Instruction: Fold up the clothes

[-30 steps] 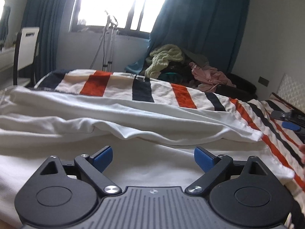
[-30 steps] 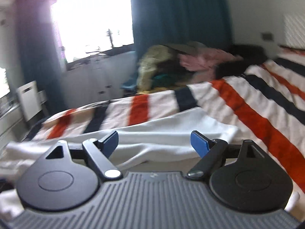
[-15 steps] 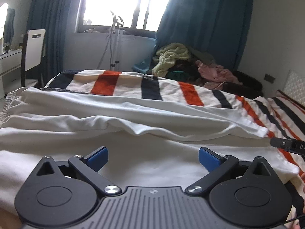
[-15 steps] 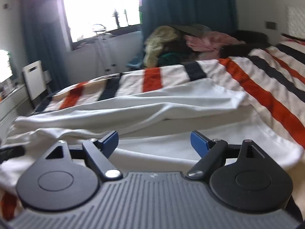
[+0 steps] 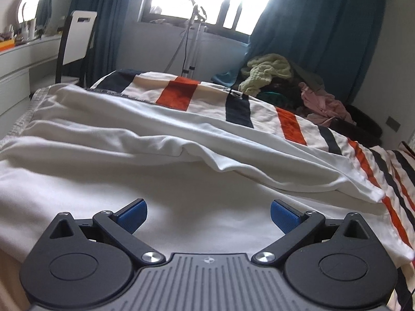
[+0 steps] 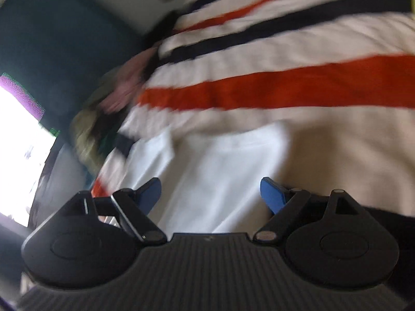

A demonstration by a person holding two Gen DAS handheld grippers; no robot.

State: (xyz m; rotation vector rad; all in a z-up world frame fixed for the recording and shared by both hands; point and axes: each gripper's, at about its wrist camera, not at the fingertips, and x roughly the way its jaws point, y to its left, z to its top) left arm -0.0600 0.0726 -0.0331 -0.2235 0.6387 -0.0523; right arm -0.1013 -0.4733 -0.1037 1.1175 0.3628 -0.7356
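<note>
Left wrist view: no readable writing anywhere. The left hand-held gripper [image 5: 207,213] hangs released over the white garment [image 5: 145,140] spread on the striped bed [image 5: 290,127], its hem free at right. A clothes pile [image 5: 285,83] crowds the far edge. The right hand-held gripper [image 6: 210,191], blurred, is also released above white cloth.

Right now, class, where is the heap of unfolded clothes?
In the left wrist view, the heap of clothes sits upper right, beyond the striped blanket, against the blue curtain.
</note>
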